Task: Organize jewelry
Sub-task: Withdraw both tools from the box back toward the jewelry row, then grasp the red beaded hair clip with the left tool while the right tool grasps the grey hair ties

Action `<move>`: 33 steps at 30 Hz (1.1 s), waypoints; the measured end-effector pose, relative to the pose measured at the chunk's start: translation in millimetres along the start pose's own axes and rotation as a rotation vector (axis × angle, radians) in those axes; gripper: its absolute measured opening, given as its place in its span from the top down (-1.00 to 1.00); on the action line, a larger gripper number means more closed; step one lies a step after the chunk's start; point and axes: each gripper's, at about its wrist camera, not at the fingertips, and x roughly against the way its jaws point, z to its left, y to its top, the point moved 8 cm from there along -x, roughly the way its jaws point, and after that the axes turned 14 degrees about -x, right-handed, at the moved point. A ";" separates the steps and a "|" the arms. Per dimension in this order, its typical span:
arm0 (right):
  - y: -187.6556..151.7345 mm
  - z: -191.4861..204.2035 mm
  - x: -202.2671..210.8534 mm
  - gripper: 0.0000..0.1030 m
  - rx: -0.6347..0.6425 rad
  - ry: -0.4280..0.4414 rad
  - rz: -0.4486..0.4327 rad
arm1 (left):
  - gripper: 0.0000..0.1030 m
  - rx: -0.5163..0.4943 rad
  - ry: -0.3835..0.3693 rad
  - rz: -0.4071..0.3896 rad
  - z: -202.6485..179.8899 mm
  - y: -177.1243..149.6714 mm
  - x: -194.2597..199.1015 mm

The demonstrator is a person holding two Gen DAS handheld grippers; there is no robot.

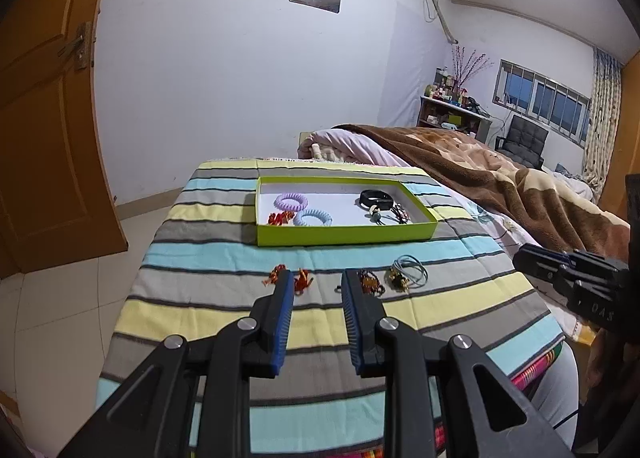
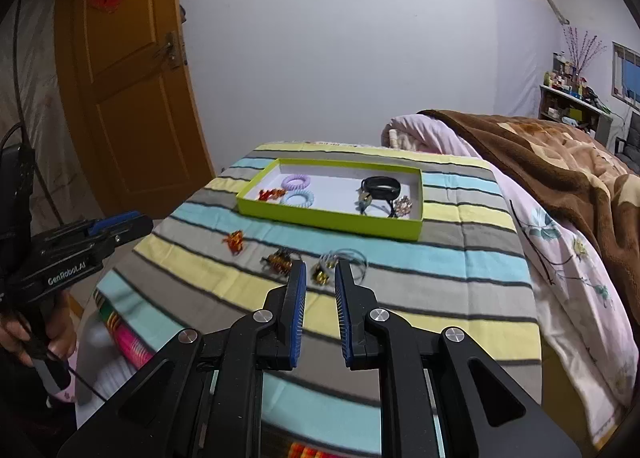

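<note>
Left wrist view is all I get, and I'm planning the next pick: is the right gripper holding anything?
Observer: No. In the right wrist view the right gripper stands open and empty, its tips framing the gold charm on the striped cloth.
Operator: Something brown beside that charm is half hidden in my view.
Observer: It is a brown beaded piece, lying on the cloth left of the charm. Whether the two touch, I cannot tell.
</note>
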 end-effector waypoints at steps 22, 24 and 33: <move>-14.0 1.4 -15.1 0.71 0.003 0.023 0.056 | 0.33 0.025 0.000 0.019 2.5 -12.3 -6.3; -13.1 1.2 -18.7 0.71 0.007 0.022 0.063 | 0.33 0.029 -0.003 0.020 3.6 -12.1 -10.6; -9.8 -3.1 -49.6 0.71 0.025 0.027 0.106 | 0.33 0.033 -0.017 0.048 8.6 -10.6 -42.7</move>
